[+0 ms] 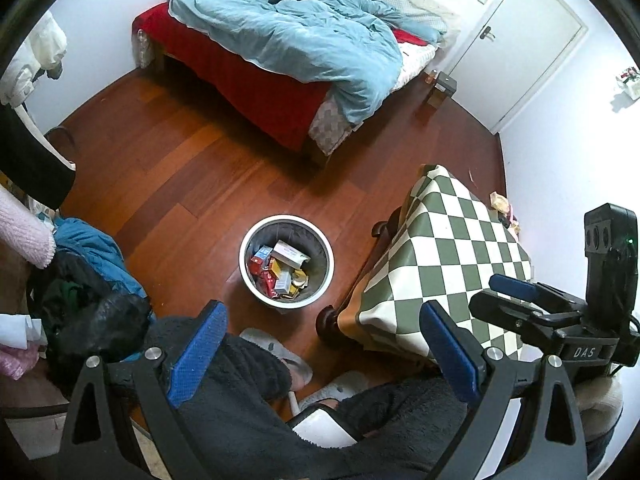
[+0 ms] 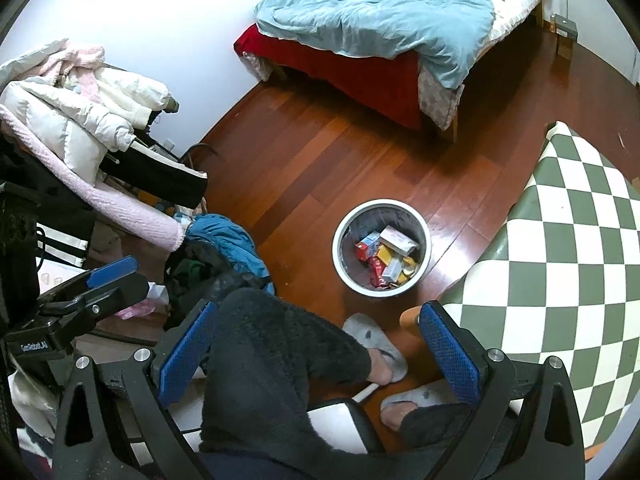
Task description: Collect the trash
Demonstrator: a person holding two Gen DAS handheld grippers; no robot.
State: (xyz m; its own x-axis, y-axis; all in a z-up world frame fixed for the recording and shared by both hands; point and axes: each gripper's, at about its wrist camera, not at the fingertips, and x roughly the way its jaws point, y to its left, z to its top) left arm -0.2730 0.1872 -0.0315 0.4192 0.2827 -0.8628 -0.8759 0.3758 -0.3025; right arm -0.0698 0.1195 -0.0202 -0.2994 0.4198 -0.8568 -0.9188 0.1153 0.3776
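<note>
Door [image 1: 520, 40] (left view only).

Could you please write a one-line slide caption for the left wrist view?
Open left gripper above seated legs, facing a trash bin holding boxes, beside a checkered table and bed.

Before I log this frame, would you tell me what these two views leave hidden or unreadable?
- Trash bin contents: the boxes on top cover whatever lies deeper, and their labels are too small to read in both views.
- Small items past the checkered table: left wrist view only, too small to identify.
- Under the bed: shadowed in both views.
- Left gripper and right gripper: open, holding nothing.
</note>
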